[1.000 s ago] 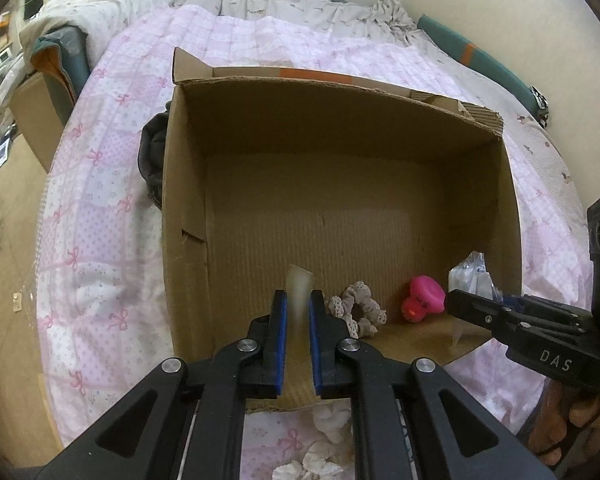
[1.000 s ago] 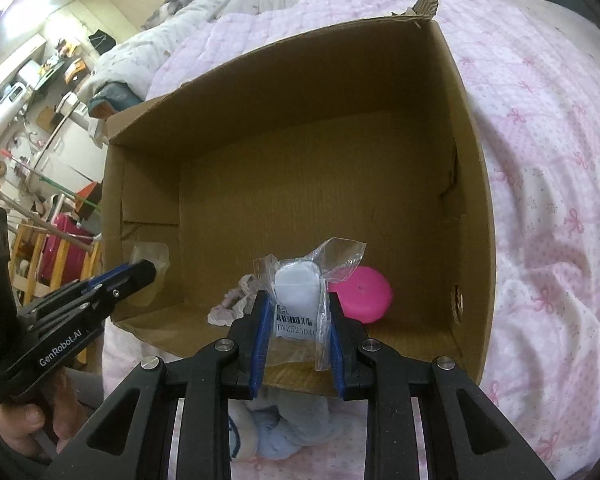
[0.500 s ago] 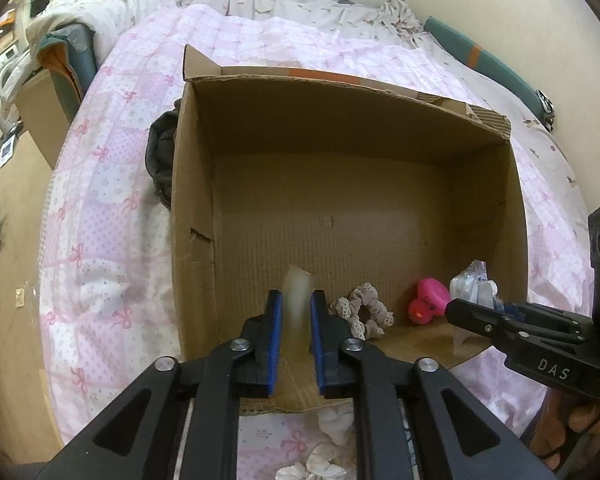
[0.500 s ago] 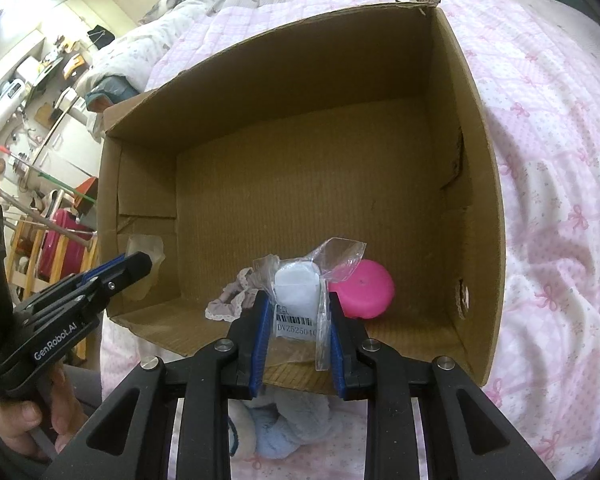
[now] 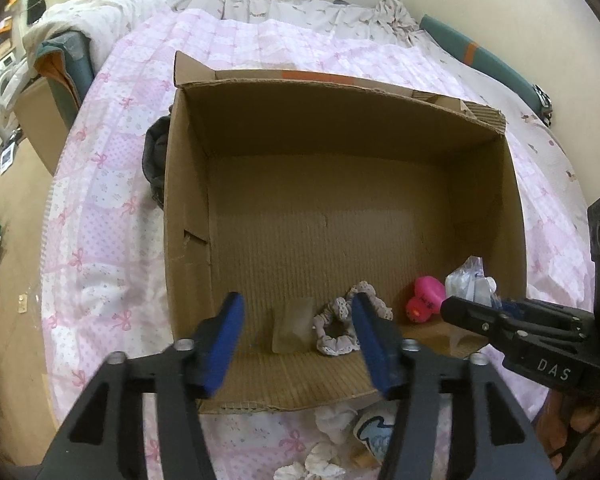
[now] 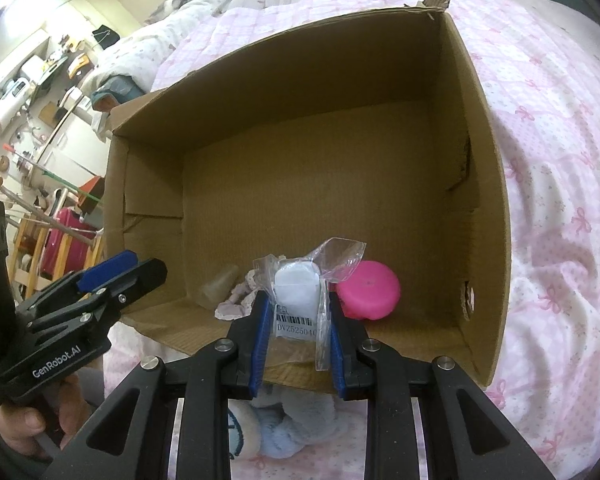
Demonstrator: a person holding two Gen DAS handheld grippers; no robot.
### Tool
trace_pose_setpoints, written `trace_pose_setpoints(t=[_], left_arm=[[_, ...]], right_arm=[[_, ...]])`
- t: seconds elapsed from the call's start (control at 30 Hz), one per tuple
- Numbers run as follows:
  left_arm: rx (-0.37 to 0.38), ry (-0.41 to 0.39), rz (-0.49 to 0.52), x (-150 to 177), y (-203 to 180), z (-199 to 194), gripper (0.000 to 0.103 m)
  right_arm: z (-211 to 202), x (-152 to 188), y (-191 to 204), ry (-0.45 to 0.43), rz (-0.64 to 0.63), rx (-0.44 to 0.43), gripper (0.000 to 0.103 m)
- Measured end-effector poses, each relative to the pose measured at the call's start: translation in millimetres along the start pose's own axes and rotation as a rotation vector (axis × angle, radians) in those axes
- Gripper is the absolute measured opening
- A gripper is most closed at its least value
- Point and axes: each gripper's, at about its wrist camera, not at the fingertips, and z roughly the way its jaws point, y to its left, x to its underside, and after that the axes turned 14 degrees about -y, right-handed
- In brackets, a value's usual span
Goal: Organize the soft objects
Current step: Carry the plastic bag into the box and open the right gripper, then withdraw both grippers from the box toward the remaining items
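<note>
- From the left wrist we look into an open cardboard box (image 5: 188, 208) standing on a pink quilted bedspread (image 5: 108, 216) printed with bows; a dark bundle (image 5: 154, 160) behind the box's left wall is mostly hidden and we cannot tell what it is
- Our left gripper (image 5: 298, 334) hangs over the near wall with its blue pads spread wide and nothing between them
- On the ribbed cardboard floor lie a small translucent beige block (image 5: 292, 324), just beside it a frilly lace scrunchie (image 5: 340, 322), and farther right a glossy pink rubber duck (image 5: 424, 300)
- The right gripper (image 5: 472, 314) enters from the right edge, a crinkled clear bag (image 5: 466, 282) showing above its tip; white and blue plush items below the box are cut off by the frame
- From the right wrist, our right gripper (image 6: 296, 320) is clamped on the clear bag (image 6: 300, 292), which wraps a white rounded pad and carries a barcode label, held over the box's near edge
- The pink duck (image 6: 370, 290) shows only a smooth round side behind the bag; the scrunchie (image 6: 236, 300) and the block (image 6: 218, 286) are partly hidden
- The left gripper (image 6: 120, 272) sits at the box's left corner, and a pale blue plush (image 6: 284, 424) lies half covered beneath our fingers
</note>
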Motion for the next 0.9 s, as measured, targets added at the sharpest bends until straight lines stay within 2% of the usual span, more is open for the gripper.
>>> trace_pose_setpoints(t=[0.1, 0.17, 0.2, 0.27, 0.7, 0.9], left_arm=[[-0.008, 0.013, 0.007, 1, 0, 2, 0.056], [-0.015, 0.016, 0.006, 1, 0, 3, 0.056], [-0.016, 0.017, 0.004, 1, 2, 3, 0.056], [-0.020, 0.018, -0.001, 1, 3, 3, 0.056], [-0.051, -0.013, -0.048, -4, 15, -9, 0.056], [-0.079, -0.035, -0.003, 1, 16, -26, 0.056]], right_arm=[[-1, -1, -1, -0.008, 0.010, -0.016, 0.028], [-3, -2, -2, -0.015, 0.020, -0.025, 0.035], [-4, -2, -2, -0.019, 0.027, -0.028, 0.055], [-8, -3, -6, -0.043, 0.053, -0.027, 0.085], [-19, -4, -7, -0.078, 0.079, -0.020, 0.085], [-25, -1, -1, -0.084, 0.050, -0.009, 0.085]])
